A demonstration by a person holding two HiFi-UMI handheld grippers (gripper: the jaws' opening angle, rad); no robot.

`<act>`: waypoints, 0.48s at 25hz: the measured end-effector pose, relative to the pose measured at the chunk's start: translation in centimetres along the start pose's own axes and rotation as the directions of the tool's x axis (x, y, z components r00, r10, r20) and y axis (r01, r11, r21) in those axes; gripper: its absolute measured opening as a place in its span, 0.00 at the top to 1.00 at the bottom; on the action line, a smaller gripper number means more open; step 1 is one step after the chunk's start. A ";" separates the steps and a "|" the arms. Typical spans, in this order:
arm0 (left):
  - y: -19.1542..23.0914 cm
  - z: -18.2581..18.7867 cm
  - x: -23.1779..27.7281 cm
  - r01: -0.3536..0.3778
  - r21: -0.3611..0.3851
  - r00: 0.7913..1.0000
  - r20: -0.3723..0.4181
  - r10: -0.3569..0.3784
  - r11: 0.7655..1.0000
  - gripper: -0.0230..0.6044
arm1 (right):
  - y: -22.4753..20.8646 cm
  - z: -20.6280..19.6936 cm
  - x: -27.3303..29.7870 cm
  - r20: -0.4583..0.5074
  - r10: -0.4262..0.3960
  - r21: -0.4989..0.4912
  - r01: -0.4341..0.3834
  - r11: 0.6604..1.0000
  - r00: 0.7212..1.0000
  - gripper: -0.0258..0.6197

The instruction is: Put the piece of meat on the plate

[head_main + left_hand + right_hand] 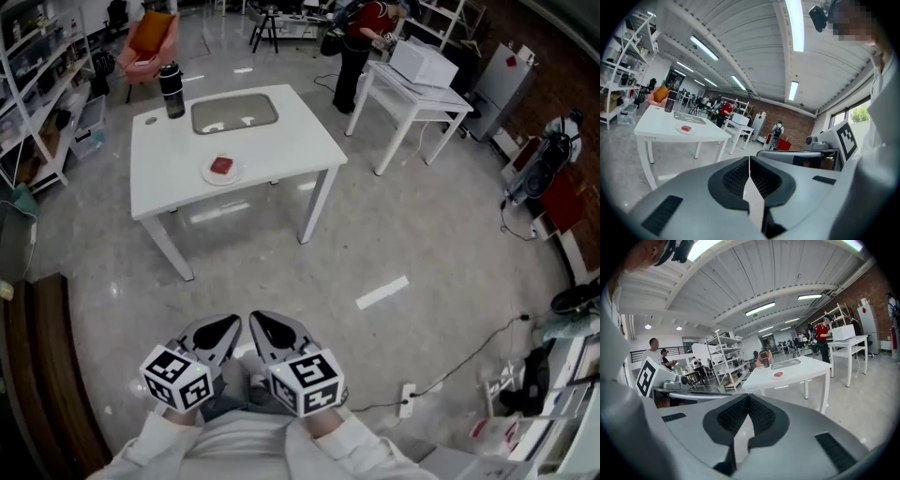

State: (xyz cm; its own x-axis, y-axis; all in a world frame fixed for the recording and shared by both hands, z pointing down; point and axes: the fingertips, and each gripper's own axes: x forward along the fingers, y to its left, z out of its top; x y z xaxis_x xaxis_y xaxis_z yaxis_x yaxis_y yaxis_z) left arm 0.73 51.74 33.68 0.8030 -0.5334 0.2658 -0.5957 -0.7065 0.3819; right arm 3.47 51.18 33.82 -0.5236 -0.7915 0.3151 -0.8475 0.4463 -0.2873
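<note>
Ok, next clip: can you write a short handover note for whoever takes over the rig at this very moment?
Left gripper: fingers shut, nothing between them, held low near the person's body.
Right gripper: the same, shut and empty, beside the left.
Things: the piece of meat lies on the plate, on the white table across the floor, far from both grippers.
Done: the meat looks placed.
Left: apparently nothing; check up close.

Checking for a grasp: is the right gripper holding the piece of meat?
No, the right gripper is shut and empty; the piece of meat lies on the plate.
</note>
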 end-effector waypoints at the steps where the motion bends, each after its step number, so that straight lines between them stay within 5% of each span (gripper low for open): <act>1: 0.2 -0.2 0.1 -0.007 -0.007 1.000 -0.002 0.007 1.000 0.94 | -0.2 -0.2 0.0 -0.001 0.001 0.003 -0.001 1.000 1.000 0.94; 12: 5.5 -0.1 2.2 -0.056 -0.066 0.998 -0.024 0.055 0.996 0.94 | -3.8 0.3 3.6 -0.034 -0.015 0.007 0.015 1.000 0.999 0.94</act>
State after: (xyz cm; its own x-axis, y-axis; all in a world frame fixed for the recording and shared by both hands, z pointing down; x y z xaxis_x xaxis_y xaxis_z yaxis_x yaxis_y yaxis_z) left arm -0.78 46.69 36.44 0.7693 -0.5600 0.3077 -0.6377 -0.6429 0.4242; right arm 4.82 46.50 35.83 -0.5133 -0.7836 0.3499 -0.8548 0.4309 -0.2891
